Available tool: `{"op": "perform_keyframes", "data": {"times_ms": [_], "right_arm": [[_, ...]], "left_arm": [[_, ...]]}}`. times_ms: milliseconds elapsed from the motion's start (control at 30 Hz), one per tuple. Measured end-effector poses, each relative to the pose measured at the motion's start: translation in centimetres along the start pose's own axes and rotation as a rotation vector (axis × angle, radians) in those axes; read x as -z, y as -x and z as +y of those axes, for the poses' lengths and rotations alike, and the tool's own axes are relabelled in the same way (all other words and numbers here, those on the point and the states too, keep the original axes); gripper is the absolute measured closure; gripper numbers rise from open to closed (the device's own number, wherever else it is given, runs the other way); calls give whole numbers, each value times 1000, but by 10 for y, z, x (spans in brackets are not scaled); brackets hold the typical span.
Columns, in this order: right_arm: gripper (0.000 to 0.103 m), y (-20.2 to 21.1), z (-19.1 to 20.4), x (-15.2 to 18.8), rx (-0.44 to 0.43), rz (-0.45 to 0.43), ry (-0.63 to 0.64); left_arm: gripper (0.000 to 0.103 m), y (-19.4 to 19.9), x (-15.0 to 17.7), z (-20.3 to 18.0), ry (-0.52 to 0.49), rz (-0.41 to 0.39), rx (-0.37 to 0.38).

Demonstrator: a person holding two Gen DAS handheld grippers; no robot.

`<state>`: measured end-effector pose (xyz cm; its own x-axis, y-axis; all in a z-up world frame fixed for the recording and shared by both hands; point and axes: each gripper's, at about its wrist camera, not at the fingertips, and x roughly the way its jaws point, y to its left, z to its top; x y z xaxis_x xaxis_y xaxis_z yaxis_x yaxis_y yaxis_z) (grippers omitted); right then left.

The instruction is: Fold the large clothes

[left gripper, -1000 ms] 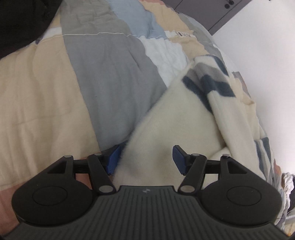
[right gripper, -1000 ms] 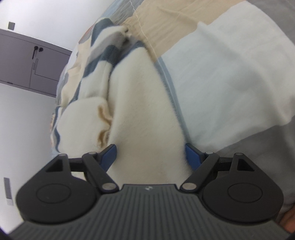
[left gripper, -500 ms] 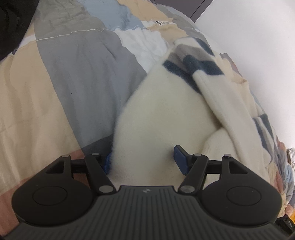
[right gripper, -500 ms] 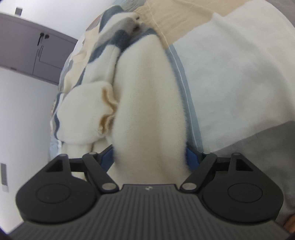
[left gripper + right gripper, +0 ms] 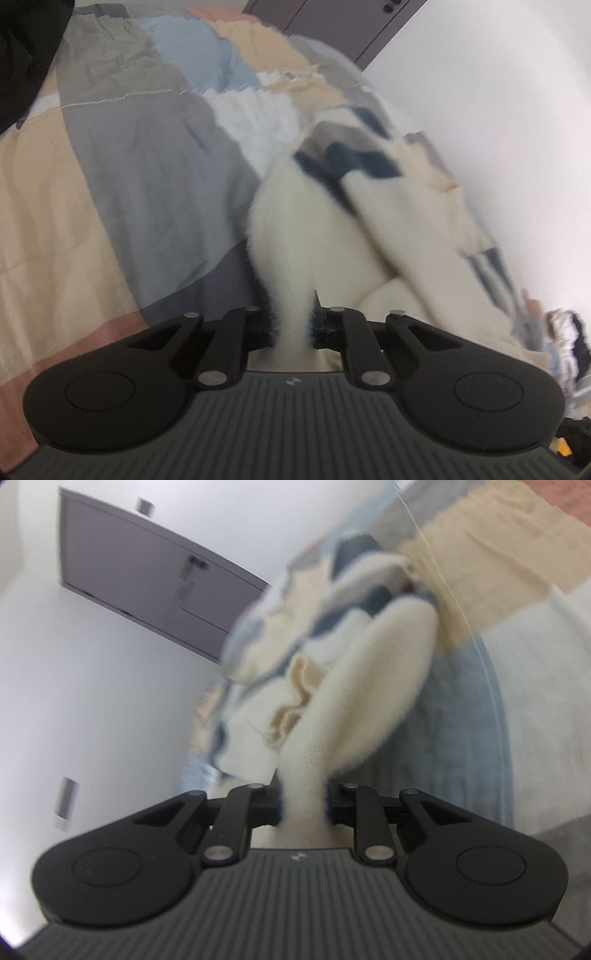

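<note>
Soft, even daylight fills both views, bright and without glare; the plain white wall (image 5: 92, 686) reads almost washed out. Shadows are faint, the darkest a narrow one beneath the fluffy cream fleece garment with navy stripes (image 5: 314, 229) where it meets the patchwork quilt of beige, grey and blue squares (image 5: 122, 177). Motion blur smears the fleece and the far bedding in both views, while the black ribbed bodies nearest the lenses stay sharp. Fisheye distortion bends the grey cabinet door (image 5: 147, 576) and darkens the corners.
</note>
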<state>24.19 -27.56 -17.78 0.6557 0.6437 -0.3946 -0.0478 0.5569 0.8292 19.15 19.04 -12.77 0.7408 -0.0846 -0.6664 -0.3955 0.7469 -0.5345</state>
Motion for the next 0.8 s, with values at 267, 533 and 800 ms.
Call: {"op": "perform_keyframes", "data": {"times_ms": [267,533,800], "right_arm": [[84,49,14,-17,-278,-92,-17],[87,108,35,-21,-395,-142,20],[89,154,56,-10,-429,-169,84]], "left_arm": [[90,52,-25,5,116,-56,274],[91,94,-34,14,152,-43,403],[91,154,-23,5,89,-79,488]]}}
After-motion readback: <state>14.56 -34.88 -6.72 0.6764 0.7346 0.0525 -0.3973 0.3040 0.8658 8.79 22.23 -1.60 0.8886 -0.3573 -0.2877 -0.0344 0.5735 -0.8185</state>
